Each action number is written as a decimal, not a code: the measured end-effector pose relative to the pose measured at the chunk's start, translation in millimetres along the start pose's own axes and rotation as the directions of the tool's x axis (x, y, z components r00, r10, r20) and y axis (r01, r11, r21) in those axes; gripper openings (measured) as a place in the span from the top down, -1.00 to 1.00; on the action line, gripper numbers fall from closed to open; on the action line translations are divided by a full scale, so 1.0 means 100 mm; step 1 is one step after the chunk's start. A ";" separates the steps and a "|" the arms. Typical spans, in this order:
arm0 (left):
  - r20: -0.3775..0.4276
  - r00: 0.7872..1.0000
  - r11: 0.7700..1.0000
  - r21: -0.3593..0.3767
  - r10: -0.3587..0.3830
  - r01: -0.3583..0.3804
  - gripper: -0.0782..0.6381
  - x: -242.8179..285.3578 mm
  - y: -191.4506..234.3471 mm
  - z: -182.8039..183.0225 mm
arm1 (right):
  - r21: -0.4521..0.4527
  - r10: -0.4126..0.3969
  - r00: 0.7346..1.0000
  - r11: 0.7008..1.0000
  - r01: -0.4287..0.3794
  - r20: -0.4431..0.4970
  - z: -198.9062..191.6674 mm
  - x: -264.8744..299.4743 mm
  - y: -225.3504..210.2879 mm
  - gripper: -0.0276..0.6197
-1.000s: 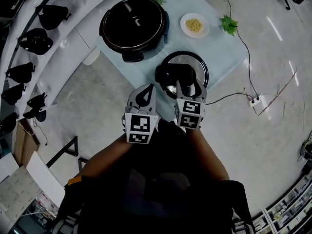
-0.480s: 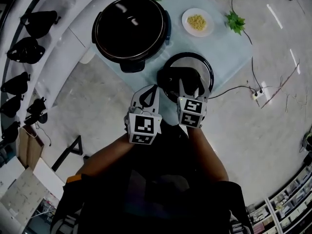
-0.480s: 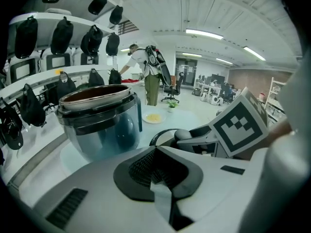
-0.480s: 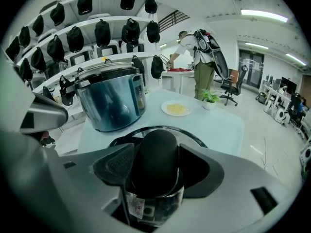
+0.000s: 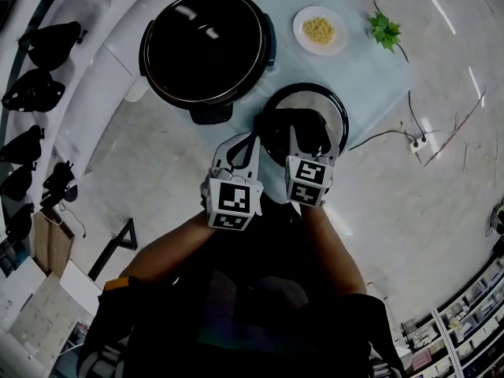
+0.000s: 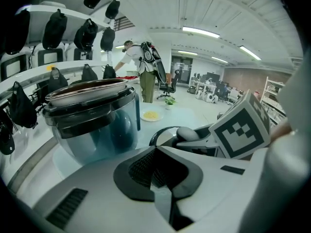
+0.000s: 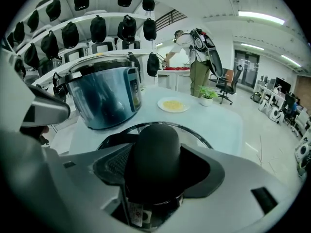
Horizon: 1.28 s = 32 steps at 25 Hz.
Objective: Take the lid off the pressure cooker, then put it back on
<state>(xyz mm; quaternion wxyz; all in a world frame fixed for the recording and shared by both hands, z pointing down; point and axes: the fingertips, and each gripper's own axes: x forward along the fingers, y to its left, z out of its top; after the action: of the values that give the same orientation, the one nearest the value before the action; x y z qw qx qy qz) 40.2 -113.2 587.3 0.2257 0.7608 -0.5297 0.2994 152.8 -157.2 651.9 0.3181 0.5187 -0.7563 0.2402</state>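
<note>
Listing what we find, item by item.

1. Pressure cooker (image 5: 206, 46): stands at the far left of the table (image 5: 370, 69), open, with no lid on it and its pot dark inside.
2. Lid (image 5: 337, 110): lies flat on the table just beside the cooker, on our side of it, with its black knob (image 7: 156, 152) up.
3. Right gripper (image 5: 305, 131): its jaws sit on either side of that knob and have just been opening. They stand wide, and we judge the pads clear of the knob, so the lid is released.
4. Left gripper (image 5: 236, 152): its jaws are together with nothing in them, and it hangs next to the right gripper.

Status: we reckon step 1 of 2 is done, with the lid off and set down. Step 2, lifting the lid back onto the cooker and seating it, is left.
</note>
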 end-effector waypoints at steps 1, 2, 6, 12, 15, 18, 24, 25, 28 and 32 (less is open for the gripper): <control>0.000 1.000 1.000 0.003 -0.003 0.003 0.76 0.00 0.00 0.00 | 0.006 0.000 1.000 1.000 0.000 0.002 -0.01 0.01 0.00 0.00; -0.001 1.000 1.000 0.005 -0.006 0.006 0.76 0.01 0.00 0.01 | 0.011 0.000 1.000 1.000 0.000 0.008 -0.01 0.02 -0.01 0.00; -0.002 1.000 1.000 0.010 -0.014 0.014 0.76 0.02 0.00 0.02 | 0.024 -0.012 0.999 1.000 0.011 0.047 0.00 0.00 -0.03 -0.01; 0.018 1.000 1.000 0.014 -0.016 0.016 0.76 -0.06 -0.01 0.10 | 0.039 -0.006 1.000 0.999 0.006 0.007 -0.01 0.01 -0.07 0.01; 0.037 0.999 1.000 0.008 -0.016 0.016 0.76 -0.15 -0.03 0.20 | 0.017 0.013 1.000 1.000 -0.013 -0.005 0.02 -0.07 -0.11 0.01; 0.055 0.998 1.000 0.003 -0.020 0.020 0.76 -0.31 -0.08 0.32 | 0.005 0.028 1.000 1.000 -0.028 0.007 0.12 -0.29 -0.13 0.02; 0.131 0.991 1.000 -0.012 -0.018 0.019 0.76 -0.62 -0.08 0.67 | -0.054 0.090 0.992 0.995 -0.085 0.086 0.60 -0.78 -0.18 0.02; 0.142 0.990 1.000 -0.017 -0.012 0.014 0.76 -0.67 -0.05 0.72 | -0.066 0.103 0.990 0.993 -0.097 0.099 0.68 -0.87 -0.19 0.02; 0.174 0.985 0.999 -0.034 0.012 -0.006 0.76 -0.85 0.07 0.86 | -0.111 0.146 0.980 0.985 -0.131 0.134 0.97 -1.15 -0.21 0.02; 0.210 0.976 0.996 -0.074 0.063 -0.048 0.76 -1.07 0.35 0.98 | -0.211 0.222 0.958 0.960 -0.182 0.183 1.47 -1.42 -0.15 0.02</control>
<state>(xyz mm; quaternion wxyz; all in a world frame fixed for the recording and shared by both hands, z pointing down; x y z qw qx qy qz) 0.5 -118.2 443.0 0.1855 0.7650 -0.5819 0.2042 169.2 -174.8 448.6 0.2608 0.4272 -0.8538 0.1431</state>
